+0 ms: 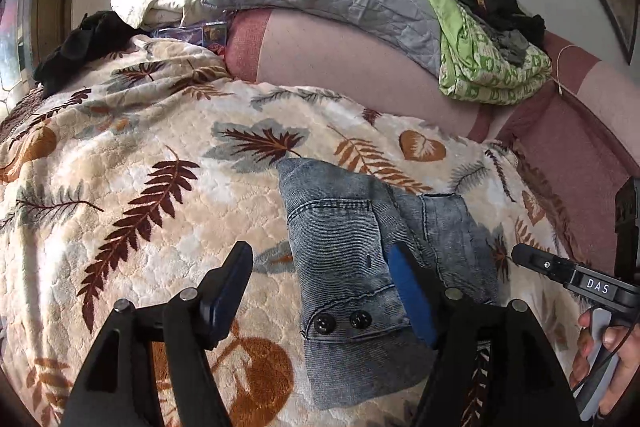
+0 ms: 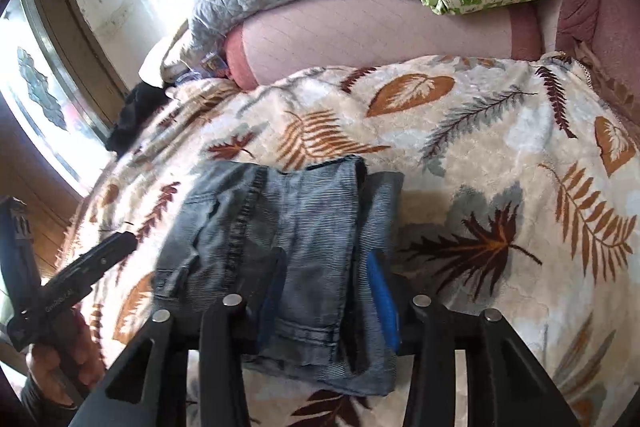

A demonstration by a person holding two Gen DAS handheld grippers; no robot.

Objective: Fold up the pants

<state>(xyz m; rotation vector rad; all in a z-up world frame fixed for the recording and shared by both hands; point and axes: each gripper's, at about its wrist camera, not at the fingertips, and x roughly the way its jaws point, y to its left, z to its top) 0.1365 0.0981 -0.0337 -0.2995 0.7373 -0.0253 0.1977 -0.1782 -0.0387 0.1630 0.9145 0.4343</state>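
I note the left claw [image 1: 320,287] spread wide, released, hovering over the near end of the folded denim pants [image 1: 352,267], one pad to their left over the leaf-print blanket [image 1: 140,147], the other above the denim. The pants lie folded into a compact stack on that blanket, two dark buttons [image 1: 342,321] facing up. The right claw [image 2: 328,291] also stands parted, its pads straddling the near edge of the pants; whether they pinch the cloth, I cannot tell. Beyond the blanket sits a folded green quilt [image 1: 488,67].

Pants [image 1: 344,259] faded blue denim; blanket [image 1: 160,155] cream, brown-orange leaves; quilt [image 1: 480,67] green-white print.
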